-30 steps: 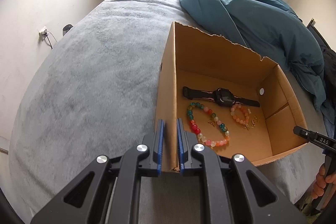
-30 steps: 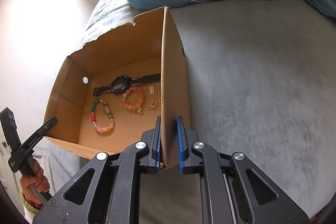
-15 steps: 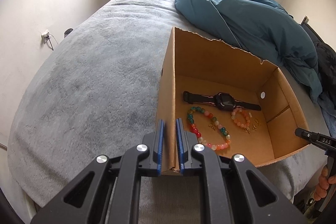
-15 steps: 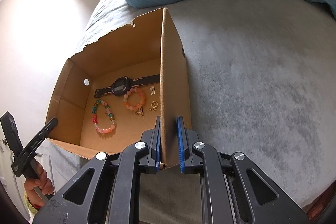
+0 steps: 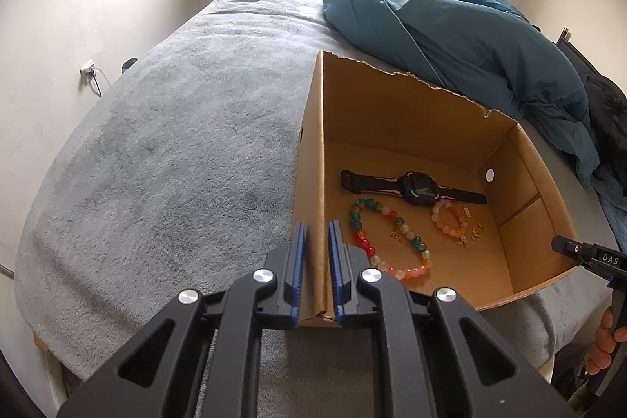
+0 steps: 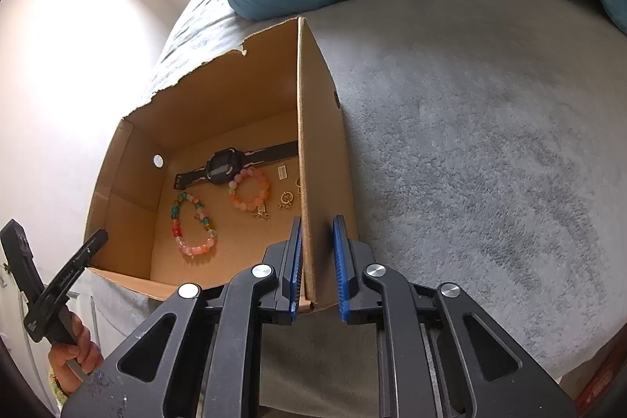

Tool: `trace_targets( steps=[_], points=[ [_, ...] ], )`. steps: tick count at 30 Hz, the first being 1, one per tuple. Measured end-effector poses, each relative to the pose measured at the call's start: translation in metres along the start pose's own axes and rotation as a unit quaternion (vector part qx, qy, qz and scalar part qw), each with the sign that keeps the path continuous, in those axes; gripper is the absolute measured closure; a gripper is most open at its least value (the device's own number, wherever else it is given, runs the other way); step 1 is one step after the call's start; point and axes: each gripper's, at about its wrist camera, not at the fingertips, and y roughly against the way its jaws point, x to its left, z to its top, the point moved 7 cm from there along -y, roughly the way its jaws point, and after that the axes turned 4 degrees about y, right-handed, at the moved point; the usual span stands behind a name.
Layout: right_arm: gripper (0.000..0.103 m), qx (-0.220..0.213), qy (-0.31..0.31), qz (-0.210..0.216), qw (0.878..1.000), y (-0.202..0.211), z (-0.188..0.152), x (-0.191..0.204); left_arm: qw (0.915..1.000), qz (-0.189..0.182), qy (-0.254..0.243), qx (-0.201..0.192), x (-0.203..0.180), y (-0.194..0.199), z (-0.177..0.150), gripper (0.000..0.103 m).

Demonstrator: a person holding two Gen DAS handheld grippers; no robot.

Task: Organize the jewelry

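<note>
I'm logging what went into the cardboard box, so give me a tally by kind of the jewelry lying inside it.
Watch: 1
Beaded bracelets: 2, one multicoloured, one pink-orange
Small gold pieces: at least 3, too small to count for certain
Total: at least 6 items in the cardboard box

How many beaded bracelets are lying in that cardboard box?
2: a multicoloured bracelet nearer the claw-held left wall, and a smaller pink-orange bracelet right of it, touching the watch.

Jewelry [image 5: 392, 245] in box [image 5: 395, 112] on bed [image 5: 176, 151]
</note>
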Motion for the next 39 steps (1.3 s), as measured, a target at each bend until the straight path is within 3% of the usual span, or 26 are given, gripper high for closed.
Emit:
trace_targets(
  steps=[4,6,7,13,18,24,30,39],
  points=[
    [0.081,-0.028,0.013,0.002,1.000,0.008,0.001,0.002,0.9997,-0.004,-0.006,-0.022,-0.001,0.008,0.001,0.087],
    [0.066,-0.053,0.024,0.001,0.998,0.017,0.001,0.006,0.9993,-0.008,-0.010,-0.036,-0.003,0.015,0.001,0.074],
    [0.063,-0.069,0.033,-0.003,0.997,0.023,0.000,0.008,0.9985,-0.004,-0.020,-0.052,-0.005,0.022,0.001,0.066],
    [0.044,-0.156,0.081,-0.009,0.984,0.059,-0.015,0.020,0.9930,0.008,-0.053,-0.105,-0.016,0.055,-0.011,0.041],
    [0.021,-0.231,0.114,-0.037,0.966,0.085,-0.036,0.033,0.9855,0.009,-0.075,-0.152,-0.029,0.082,-0.024,0.022],
    [0.015,-0.295,0.159,-0.077,0.939,0.108,-0.062,0.049,0.9776,0.017,-0.081,-0.194,-0.045,0.100,-0.037,0.011],
    [0.014,-0.326,0.179,-0.101,0.923,0.112,-0.082,0.059,0.9717,0.010,-0.064,-0.227,-0.051,0.109,-0.046,0.007],
    [0.013,-0.329,0.194,-0.092,0.920,0.110,-0.091,0.068,0.9685,0.015,-0.074,-0.237,-0.053,0.105,-0.055,0.006]
  ],
)
